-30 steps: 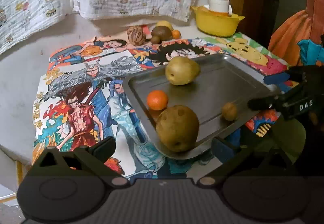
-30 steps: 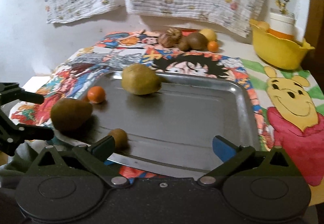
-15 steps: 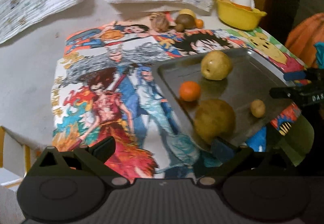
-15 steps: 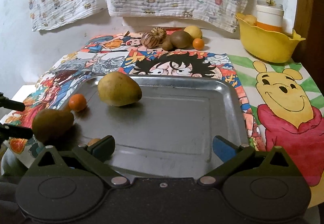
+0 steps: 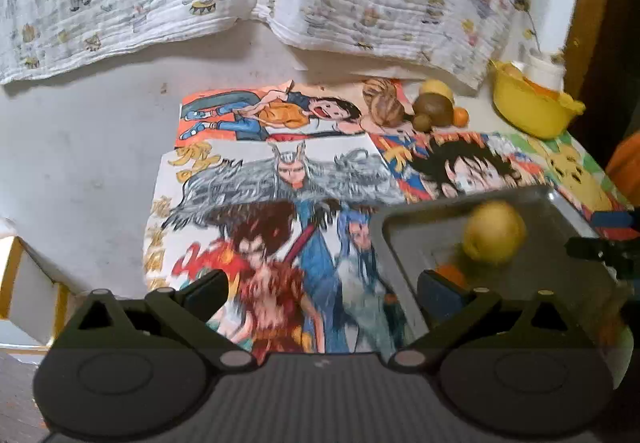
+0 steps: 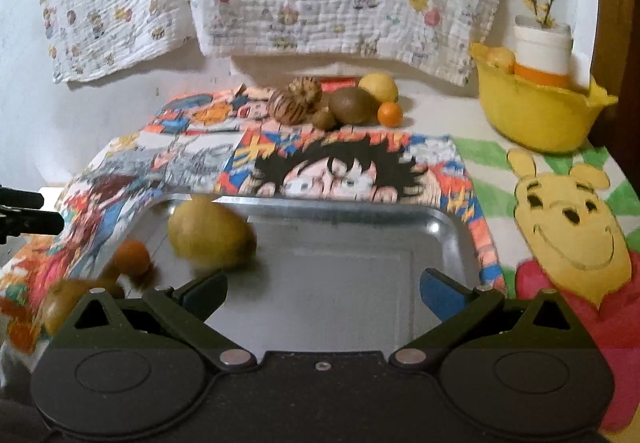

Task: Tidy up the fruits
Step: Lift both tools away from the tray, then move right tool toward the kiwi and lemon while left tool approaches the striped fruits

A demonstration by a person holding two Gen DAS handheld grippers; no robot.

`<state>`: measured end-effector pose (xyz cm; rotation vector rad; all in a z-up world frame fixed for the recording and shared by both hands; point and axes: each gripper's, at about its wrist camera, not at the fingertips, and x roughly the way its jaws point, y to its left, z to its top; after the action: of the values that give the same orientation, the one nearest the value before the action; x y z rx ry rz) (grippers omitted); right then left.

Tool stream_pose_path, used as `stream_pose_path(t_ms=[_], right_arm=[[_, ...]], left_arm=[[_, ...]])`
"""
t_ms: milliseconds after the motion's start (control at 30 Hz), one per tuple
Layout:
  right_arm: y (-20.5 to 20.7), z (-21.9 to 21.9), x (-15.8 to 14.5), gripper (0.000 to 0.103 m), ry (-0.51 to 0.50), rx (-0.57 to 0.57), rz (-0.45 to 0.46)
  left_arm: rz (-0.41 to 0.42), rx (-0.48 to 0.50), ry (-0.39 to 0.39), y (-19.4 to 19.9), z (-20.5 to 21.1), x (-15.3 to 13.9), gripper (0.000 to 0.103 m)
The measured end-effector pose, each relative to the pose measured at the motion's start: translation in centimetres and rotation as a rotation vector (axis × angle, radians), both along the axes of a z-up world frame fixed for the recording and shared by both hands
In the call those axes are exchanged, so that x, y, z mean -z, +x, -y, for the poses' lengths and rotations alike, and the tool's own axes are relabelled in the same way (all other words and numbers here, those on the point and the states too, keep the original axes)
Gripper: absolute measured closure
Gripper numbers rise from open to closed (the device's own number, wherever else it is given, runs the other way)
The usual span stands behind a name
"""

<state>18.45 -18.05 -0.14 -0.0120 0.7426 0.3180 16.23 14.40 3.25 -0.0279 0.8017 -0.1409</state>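
left claw (image 5: pixel 320 291) swung leftward off flat metal tray (image 6: pixel 360 283); both claws spread, empty.

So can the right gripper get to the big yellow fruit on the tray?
Probably yes. The right gripper is open over the metal tray, and the yellow fruit sits just ahead and to its left with bare tray between them. Only the small orange fruit lies close beside it.

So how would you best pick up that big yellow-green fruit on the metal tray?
Grip the yellow-green fruit across its narrower middle, coming from above. It lies on its side on the tray with bare metal around it, so open jaws can straddle it; its rounded ends would likely slip.
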Motion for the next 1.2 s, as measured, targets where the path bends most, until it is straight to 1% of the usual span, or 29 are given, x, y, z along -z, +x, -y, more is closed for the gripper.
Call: stream_pose_path(t_ms=[133,233,333,500,700,833,1033,1100,1200], right_arm=[[1.7,-0.2,-0.3,0.001,0.013,0.008,0.019],[3.1,-0.3,-0.4,0.001,0.011,0.012,0.020],[4.4,-0.6,-0.4,0.001,-0.017,0.005,0.023],[6.7,-1.6,-0.7,0.001,-0.102,-0.033,0.052],[9.1,-2.7,-1.4,0.001,-0.248,-0.101,0.149],[11.2,-2.8,-1.3,0.001,-0.308,-0.135,0.162],[14.2,-2.4,-0.6,0.001,-0.330,-0.148,0.166],[15.3,-2.3,-0.4,0.001,-0.332,-0.136,0.168],[16.8,-2.0,-0.1,0.001,-0.305,-0.125,0.162]], left_arm=[[0.014,0.001,-0.031,2.7,0.3,0.0,0.000],[0.031,0.018,-0.025,4.5,0.9,0.0,0.000],[0.047,0.040,-0.020,6.4,1.5,-0.1,0.000],[0.054,0.058,-0.048,9.8,1.9,0.4,0.001],[0.060,0.084,-0.101,14.2,2.6,0.8,0.001],[0.076,0.106,-0.114,16.9,3.6,0.8,0.001],[0.113,0.155,-0.071,20.9,5.9,1.7,0.001],[0.106,0.159,-0.062,22.3,6.7,2.2,0.001],[0.092,0.159,-0.077,23.5,7.2,2.8,0.001]])
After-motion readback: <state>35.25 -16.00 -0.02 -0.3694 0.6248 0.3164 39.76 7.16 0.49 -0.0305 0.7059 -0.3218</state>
